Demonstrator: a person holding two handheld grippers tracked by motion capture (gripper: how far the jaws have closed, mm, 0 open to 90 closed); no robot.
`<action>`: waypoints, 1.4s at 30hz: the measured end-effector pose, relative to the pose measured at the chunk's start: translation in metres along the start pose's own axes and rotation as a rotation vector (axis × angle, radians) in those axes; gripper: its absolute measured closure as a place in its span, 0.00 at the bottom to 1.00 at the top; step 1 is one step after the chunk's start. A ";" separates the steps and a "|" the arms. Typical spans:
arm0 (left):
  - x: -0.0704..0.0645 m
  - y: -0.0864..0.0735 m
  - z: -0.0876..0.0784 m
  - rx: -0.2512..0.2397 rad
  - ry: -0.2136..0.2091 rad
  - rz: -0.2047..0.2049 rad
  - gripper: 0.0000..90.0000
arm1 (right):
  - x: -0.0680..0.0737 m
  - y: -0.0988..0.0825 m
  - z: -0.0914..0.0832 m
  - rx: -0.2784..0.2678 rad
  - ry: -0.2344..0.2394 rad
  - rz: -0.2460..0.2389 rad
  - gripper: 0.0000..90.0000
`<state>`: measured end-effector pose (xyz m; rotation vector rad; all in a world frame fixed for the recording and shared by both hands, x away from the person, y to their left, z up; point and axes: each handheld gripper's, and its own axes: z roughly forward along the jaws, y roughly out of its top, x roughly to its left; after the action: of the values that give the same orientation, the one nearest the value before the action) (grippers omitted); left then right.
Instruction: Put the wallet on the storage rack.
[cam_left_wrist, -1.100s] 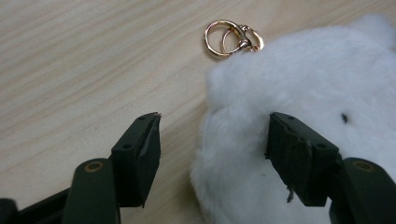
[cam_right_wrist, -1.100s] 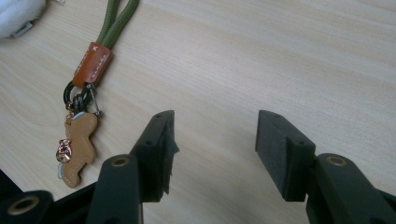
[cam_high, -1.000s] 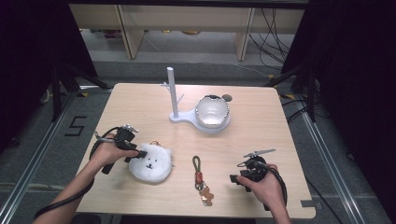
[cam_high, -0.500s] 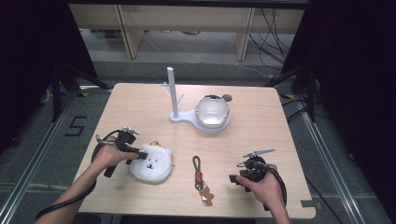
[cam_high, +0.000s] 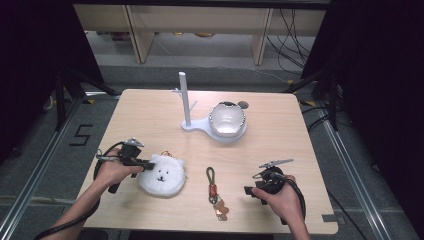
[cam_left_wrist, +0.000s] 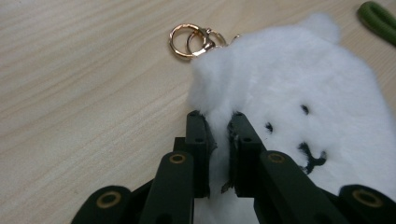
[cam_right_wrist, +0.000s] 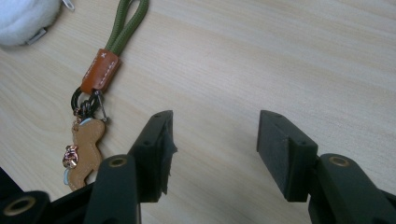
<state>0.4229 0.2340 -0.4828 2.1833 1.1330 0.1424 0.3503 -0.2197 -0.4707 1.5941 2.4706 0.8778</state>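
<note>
We see the wooden table (cam_high: 150, 115) with its far-left stretch bare, and a wide bare band running between the near things and the white stand (cam_high: 186, 100) with its silvery bowl (cam_high: 227, 119) toward the far middle. The white plush bear keychain (cam_high: 161, 175) lies near the table's near-left part, well in from the left edge and not far from the near edge. Our left gripper (cam_high: 142, 164) comes at it from the left, and its jaws have just been closing: in the left gripper view they pinch a fold of the bear's fur at its edge (cam_left_wrist: 219, 140), with little gap left between the pads. The bear is flat and round, fluffy white, with small ears, black stitched eyes and mouth, and two gold rings (cam_left_wrist: 191, 41) lying on the wood at its top. Just right of it lies the green cord keychain (cam_high: 214, 192) with a tan leather band and a small brown figure. Our right gripper (cam_right_wrist: 212, 144) rests low near the near-right corner, jaws spread wide over bare wood with nothing between them, the green cord off to its left.
</note>
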 end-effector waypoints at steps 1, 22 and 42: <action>-0.001 0.000 -0.002 -0.017 -0.004 -0.003 0.89 | 0.000 0.000 0.000 0.000 0.000 0.000 0.52; -0.036 0.010 -0.045 -0.381 -0.068 0.023 0.90 | 0.012 0.013 -0.006 -0.147 0.040 0.050 0.52; -0.074 0.043 -0.024 -0.460 -0.139 0.090 0.90 | 0.037 0.046 -0.007 -0.312 0.085 -0.010 0.52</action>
<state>0.3980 0.1725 -0.4235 1.8021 0.8275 0.2586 0.3681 -0.1772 -0.4336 1.4635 2.2502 1.2796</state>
